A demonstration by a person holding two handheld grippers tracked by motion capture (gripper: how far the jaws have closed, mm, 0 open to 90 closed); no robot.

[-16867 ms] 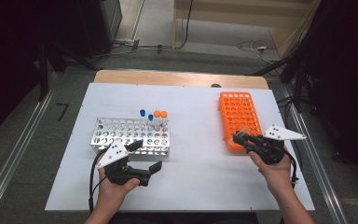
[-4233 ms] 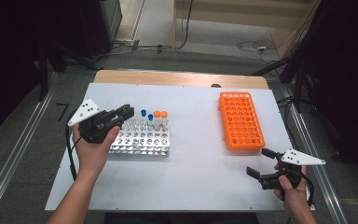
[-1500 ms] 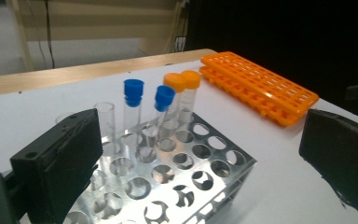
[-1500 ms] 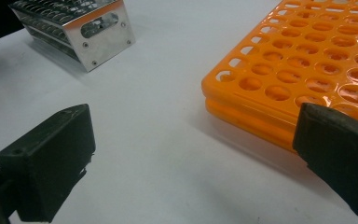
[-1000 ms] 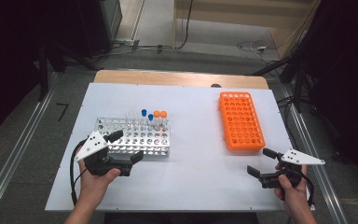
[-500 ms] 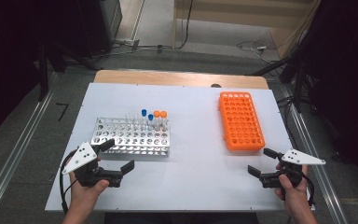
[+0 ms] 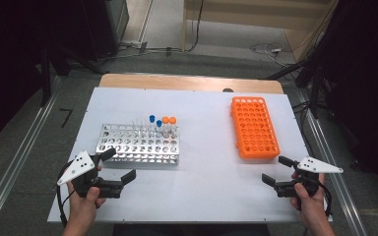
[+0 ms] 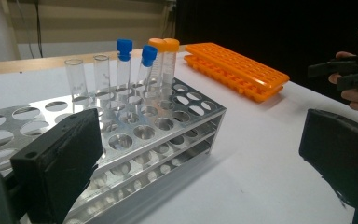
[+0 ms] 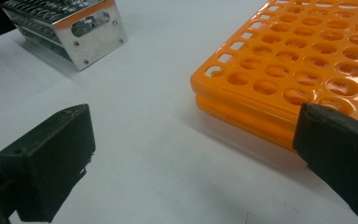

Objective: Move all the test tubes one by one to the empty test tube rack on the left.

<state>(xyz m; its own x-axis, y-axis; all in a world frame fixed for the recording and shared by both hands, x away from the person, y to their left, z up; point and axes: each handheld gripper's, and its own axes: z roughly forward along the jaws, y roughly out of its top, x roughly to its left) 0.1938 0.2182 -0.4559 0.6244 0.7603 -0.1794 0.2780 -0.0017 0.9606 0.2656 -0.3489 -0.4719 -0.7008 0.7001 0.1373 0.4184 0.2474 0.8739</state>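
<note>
Gaping wide, both grippers (image 7: pixel 117 165) (image 7: pixel 276 170) empty.

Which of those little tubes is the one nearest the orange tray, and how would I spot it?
Start at the metal rack on the left half of the white table. Along its far edge stand a few tubes. The one you want is the orange-capped tube at the right end of that row, beside another orange cap and past the two blue ones.

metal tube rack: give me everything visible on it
The metal tube rack is shiny, with stacked perforated plates of round holes and riveted end plates. It sits flat on the white table, left of centre. Six tubes stand clustered at its far right end: two uncapped clear tubes, two blue-capped, two orange-capped. The remaining holes look empty. Neither gripper touches it.
</note>
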